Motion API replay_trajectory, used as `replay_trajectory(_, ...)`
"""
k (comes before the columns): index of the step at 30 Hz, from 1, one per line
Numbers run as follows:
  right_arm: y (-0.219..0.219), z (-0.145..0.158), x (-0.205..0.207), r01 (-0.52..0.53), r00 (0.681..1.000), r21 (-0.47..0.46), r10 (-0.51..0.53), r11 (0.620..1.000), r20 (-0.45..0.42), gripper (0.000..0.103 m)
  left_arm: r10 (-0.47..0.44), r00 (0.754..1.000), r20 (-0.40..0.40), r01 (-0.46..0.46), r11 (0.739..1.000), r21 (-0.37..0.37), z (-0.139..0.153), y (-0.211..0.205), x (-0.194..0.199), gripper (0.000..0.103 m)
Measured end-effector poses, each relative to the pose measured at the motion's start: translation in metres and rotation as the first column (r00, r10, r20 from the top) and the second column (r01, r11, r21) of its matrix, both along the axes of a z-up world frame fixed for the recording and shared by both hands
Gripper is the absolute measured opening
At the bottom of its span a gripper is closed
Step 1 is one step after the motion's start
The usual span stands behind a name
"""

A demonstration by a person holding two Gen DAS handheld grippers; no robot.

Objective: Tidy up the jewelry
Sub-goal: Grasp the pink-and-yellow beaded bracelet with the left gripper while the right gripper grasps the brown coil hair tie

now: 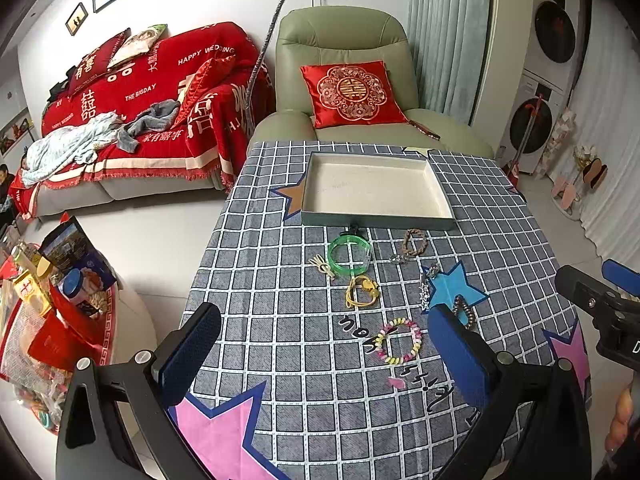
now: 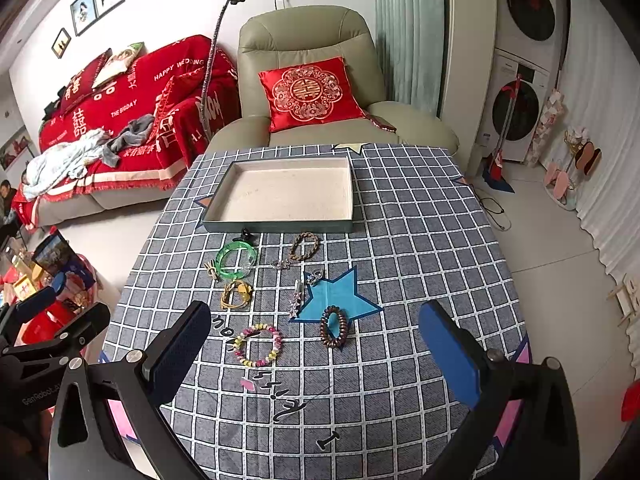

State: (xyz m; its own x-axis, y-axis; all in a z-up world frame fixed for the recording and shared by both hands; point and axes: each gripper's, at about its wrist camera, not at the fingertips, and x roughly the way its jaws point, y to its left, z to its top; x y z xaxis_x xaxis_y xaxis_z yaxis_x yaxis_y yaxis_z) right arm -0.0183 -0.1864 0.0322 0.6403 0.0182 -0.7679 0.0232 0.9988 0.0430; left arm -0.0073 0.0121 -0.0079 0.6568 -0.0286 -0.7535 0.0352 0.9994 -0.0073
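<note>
Two hand-held tools hover over a worktop (image 2: 420,240) draped in a grey checked cloth with star patches, both with their blue-padded fingers spread wide and gripping nothing. The left tool (image 1: 324,360) hangs above the near edge of the worktop, a multicoloured bead bracelet (image 1: 400,342) lying on the cloth between its fingers as seen from its own camera. The right tool (image 2: 316,354) is poised beside it to the right, and its camera shows the same bracelet and a dark coiled hair tie (image 2: 333,327) just ahead of its spread fingers. The hair tie rests at the lower point of a blue star patch (image 2: 340,296). Further back, the jewelry lies loose in a cluster: a green bangle (image 2: 237,260) with a yellow cord bracelet (image 2: 237,294) just in front of it, a small beige knotted cord (image 1: 324,266) touching the bangle's left side, a brown braided bracelet (image 2: 304,247) to the right, and a silver star-shaped clip (image 2: 296,300) at the left edge of the blue star. Behind them all sits a shallow rectangular tray (image 2: 276,226) with a pale lining, holding nothing; a small black clip (image 2: 246,235) rests against its front wall, just behind the bangle. A green armchair (image 2: 304,28) with a red embroidered cushion (image 2: 308,92) stands behind the worktop.
</note>
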Motion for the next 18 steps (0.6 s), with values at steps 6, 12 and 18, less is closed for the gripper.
replay_trajectory(6,0.002,-0.011,-0.003,0.010,1.000,0.012,-0.009,1.000,-0.027,0.103,-0.007,1.000,-0.025,0.006,1.000,-0.009,-0.004,0.003,0.006,0.103)
replay_trajectory(12,-0.007,-0.032,0.010,0.072,0.989,0.107,-0.057,0.992,-0.135,0.103,-0.037,0.991,-0.127,0.034,0.999,-0.028,-0.025,0.014,0.021,0.103)
replay_trajectory(18,-0.010,-0.070,0.022,0.142,0.948,0.117,-0.101,0.983,-0.303,0.103,-0.079,0.961,-0.267,0.063,0.996,-0.067,-0.062,0.024,0.041,0.103)
